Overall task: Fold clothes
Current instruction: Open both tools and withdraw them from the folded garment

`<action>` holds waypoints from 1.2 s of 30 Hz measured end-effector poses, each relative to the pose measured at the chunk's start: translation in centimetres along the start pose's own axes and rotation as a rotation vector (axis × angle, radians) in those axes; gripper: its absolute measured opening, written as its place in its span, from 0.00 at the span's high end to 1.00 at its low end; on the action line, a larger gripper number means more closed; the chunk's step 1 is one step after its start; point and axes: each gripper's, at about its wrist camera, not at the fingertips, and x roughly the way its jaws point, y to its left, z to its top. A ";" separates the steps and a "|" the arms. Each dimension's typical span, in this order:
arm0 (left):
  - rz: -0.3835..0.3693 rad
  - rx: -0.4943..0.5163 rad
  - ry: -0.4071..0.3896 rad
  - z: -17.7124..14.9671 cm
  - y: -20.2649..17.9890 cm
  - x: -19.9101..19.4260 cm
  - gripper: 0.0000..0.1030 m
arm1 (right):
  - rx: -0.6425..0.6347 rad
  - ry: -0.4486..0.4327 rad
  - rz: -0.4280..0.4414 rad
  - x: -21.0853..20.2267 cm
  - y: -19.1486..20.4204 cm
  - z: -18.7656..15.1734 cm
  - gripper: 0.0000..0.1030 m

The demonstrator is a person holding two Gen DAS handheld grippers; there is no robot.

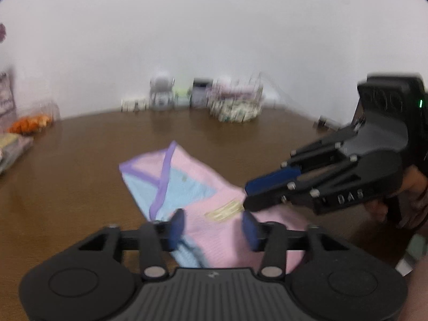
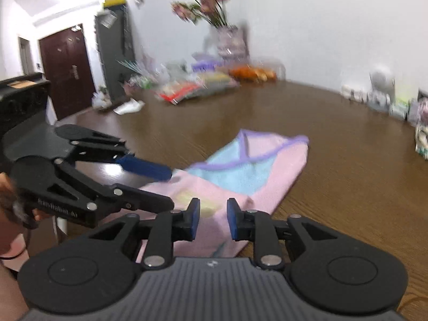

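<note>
So the pink garment [image 2: 235,182] lies partly doubled over on the brown table [image 2: 347,176]. Both the left gripper [image 1: 212,226] and right gripper [image 2: 213,219] hover over its near end, jaws apart, holding nothing. I'd pinch matching corners evenly.

White wall [image 1: 214,40], brown wooden table [image 2: 334,187] — dark door [image 2: 67,72], flowers [image 2: 203,5]
</note>
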 end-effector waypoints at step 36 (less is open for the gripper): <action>0.097 -0.005 -0.106 -4.1 -4.4 -5.1 0.00 | 0.025 -0.161 -0.105 -8.5 4.7 -4.6 0.00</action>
